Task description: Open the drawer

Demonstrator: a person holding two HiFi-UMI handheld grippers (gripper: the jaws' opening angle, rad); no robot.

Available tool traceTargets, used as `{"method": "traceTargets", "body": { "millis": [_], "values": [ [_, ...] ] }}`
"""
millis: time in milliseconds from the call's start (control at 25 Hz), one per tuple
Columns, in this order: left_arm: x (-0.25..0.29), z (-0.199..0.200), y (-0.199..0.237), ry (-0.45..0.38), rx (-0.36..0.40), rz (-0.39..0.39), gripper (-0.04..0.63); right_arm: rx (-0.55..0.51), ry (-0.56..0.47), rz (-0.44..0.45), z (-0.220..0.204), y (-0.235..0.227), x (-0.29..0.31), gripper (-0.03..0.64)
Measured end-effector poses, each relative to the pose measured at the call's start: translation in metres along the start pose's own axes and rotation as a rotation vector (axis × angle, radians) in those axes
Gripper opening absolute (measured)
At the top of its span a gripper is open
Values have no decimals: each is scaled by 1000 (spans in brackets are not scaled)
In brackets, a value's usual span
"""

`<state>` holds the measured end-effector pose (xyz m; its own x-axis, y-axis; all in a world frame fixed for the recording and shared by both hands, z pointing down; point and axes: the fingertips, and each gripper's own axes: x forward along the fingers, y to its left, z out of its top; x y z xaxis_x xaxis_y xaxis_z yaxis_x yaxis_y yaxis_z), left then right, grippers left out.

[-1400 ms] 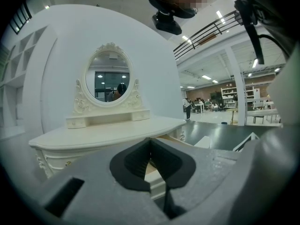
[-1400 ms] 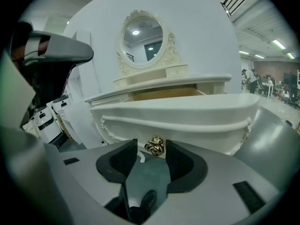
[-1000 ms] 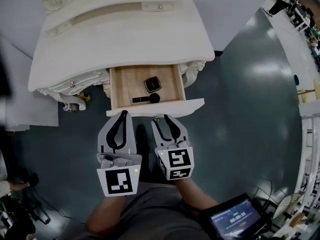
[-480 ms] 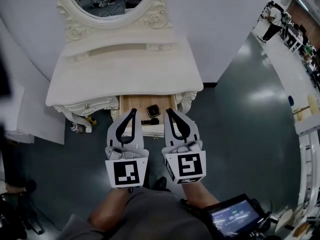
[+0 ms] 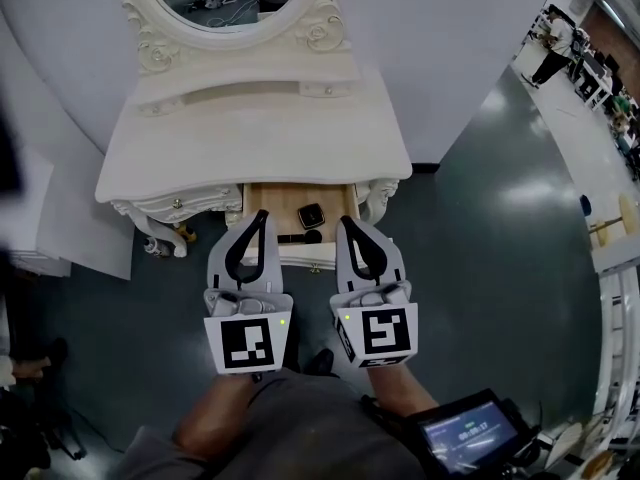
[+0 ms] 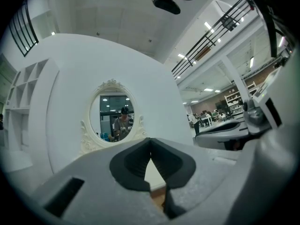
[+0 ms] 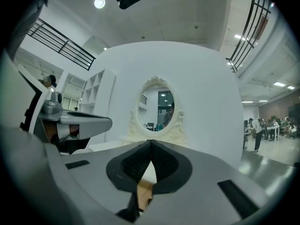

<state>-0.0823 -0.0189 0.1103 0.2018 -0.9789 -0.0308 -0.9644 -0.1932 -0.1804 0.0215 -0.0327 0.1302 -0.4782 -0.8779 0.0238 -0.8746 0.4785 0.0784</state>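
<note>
The white dressing table [image 5: 250, 138] has its drawer [image 5: 275, 203] pulled out, wooden floor showing. A dark square case [image 5: 312, 215] and a black stick-like item [image 5: 298, 237] lie inside. My left gripper [image 5: 258, 214] and right gripper [image 5: 346, 221] hover side by side in front of and above the drawer, touching nothing. The left gripper [image 6: 150, 140] is shut and empty. The right gripper [image 7: 150, 142] has just closed with nothing between its jaws. Both point level at the oval mirror [image 6: 112, 121] [image 7: 160, 109].
A white panel [image 5: 70, 223] lies on the dark floor left of the table. A small screen device [image 5: 470, 438] hangs at lower right. White furniture [image 5: 615, 238] lines the right edge, with people [image 5: 555, 38] far off at the back right.
Both grippers have risen from the drawer front to mirror level. The right gripper's jaws, open a second ago, are closed now. The head view has tilted up and takes in the mirror.
</note>
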Motion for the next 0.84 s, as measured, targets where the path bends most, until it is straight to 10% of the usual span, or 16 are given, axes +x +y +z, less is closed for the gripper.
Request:
{"method": "traceTargets", "body": {
  "millis": [840],
  "values": [
    [6,-2,3,12,27,4,15,9,-14,20,-3,-3,5,12]
  ]
}}
